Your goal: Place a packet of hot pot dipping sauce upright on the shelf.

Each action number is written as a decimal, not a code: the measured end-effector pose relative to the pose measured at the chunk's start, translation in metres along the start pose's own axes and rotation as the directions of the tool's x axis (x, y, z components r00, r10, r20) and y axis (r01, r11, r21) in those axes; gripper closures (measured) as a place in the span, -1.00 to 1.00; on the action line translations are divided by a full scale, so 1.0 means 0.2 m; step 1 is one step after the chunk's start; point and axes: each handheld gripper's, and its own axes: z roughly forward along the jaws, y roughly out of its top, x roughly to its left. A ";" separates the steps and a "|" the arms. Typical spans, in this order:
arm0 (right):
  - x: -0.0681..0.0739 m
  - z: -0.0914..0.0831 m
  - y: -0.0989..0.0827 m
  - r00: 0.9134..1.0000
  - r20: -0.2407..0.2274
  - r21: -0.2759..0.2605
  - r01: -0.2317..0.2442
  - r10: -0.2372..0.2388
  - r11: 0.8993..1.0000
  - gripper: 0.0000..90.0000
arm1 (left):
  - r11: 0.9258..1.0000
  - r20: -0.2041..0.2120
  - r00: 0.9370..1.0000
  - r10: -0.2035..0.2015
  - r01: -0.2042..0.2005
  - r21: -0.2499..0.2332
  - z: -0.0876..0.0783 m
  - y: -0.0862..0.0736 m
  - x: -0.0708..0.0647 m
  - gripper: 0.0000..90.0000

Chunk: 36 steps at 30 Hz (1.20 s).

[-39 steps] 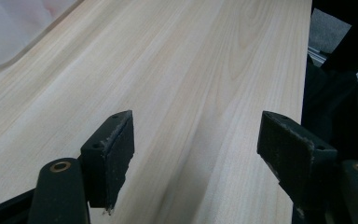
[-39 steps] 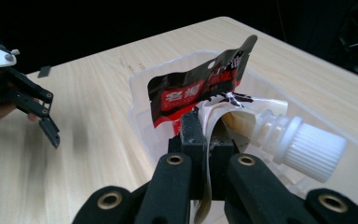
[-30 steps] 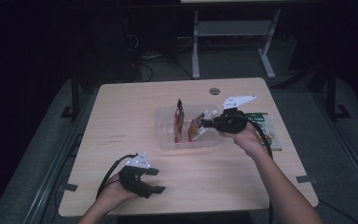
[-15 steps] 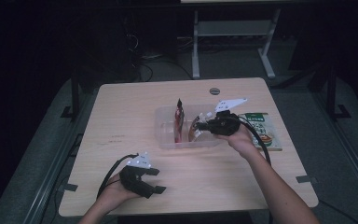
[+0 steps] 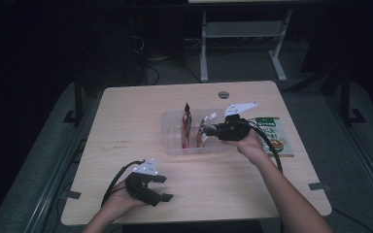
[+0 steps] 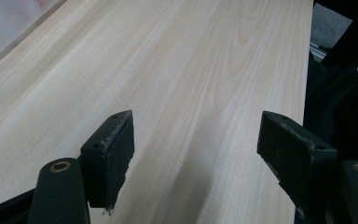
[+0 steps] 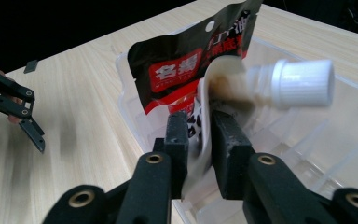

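Two hand-held grippers are in use over the pale wooden worktop (image 5: 141, 111); the right hand-held gripper (image 7: 199, 135) sits at the clear plastic bin (image 5: 172, 143) near the middle of the worktop, and its jaws have just been opening, with the spouted pouch (image 7: 205, 100) between them; the pads stand close on either side of the pouch's thin edge, and whether they press on it cannot be told; the pouch has a white screw cap (image 7: 303, 83) and hangs tilted over the bin's inside; a dark red-labelled packet (image 7: 182, 70) stands upright in the bin just behind it; a green packet (image 5: 272, 136) lies flat on the worktop beside the bin, by the right wrist; the left hand-held gripper (image 6: 198, 154) rests near the worktop's front edge, well apart from the bin, jaws spread wide with bare wood between them.
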 end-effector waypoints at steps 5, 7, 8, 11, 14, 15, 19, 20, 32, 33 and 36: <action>0.00 -0.01 -0.01 1.000 0.004 -0.002 -0.017 0.017 1.000 0.49 | 1.000 0.000 1.000 0.000 0.000 0.001 0.00 0.00 0.00 -0.40; 0.00 -0.01 -0.02 1.000 0.002 -0.004 -0.019 0.019 1.000 0.37 | 1.000 0.001 1.000 -0.002 0.002 0.000 0.00 0.00 0.00 -0.40; 0.00 -0.02 -0.02 1.000 0.004 0.008 -0.025 0.025 1.000 0.33 | 1.000 0.001 1.000 -0.002 0.002 0.000 0.00 0.00 0.00 -0.40; 0.01 -0.03 -0.03 0.999 0.012 0.014 -0.031 0.030 0.999 0.22 | 1.000 0.001 1.000 0.002 -0.002 0.001 0.00 0.00 0.00 -0.40; 0.01 -0.06 -0.03 0.999 0.017 0.006 -0.040 0.040 0.999 0.13 | 1.000 0.001 1.000 -0.003 0.003 -0.004 0.00 0.00 0.00 -0.40; 0.01 -0.06 -0.03 0.999 0.017 0.006 -0.040 0.040 0.999 0.13 | 1.000 0.001 1.000 -0.003 0.003 -0.004 0.00 0.00 0.00 -0.40; 0.04 -0.11 -0.03 0.999 0.025 0.015 -0.038 0.038 0.999 0.03 | 1.000 -0.004 1.000 0.005 -0.005 -0.006 -0.01 0.00 0.00 -0.40; 0.04 -0.11 -0.03 0.999 0.025 0.015 -0.038 0.038 0.999 0.03 | 1.000 -0.004 1.000 0.005 -0.005 -0.006 -0.01 0.00 0.00 -0.40; 0.16 -0.24 -0.12 0.999 0.036 0.058 0.003 -0.005 0.998 -0.01 | 1.000 -0.008 1.000 0.019 -0.019 0.000 -0.02 0.00 0.00 -0.40; 0.18 -0.26 -0.14 0.999 0.045 0.066 0.010 -0.013 0.998 -0.01 | 1.000 -0.008 1.000 0.014 -0.014 0.000 -0.02 0.00 0.00 -0.40; 0.20 -0.28 -0.17 0.998 0.054 0.067 0.009 -0.012 0.998 0.00 | 1.000 -0.012 1.000 0.022 -0.022 0.006 -0.02 0.00 0.00 -0.41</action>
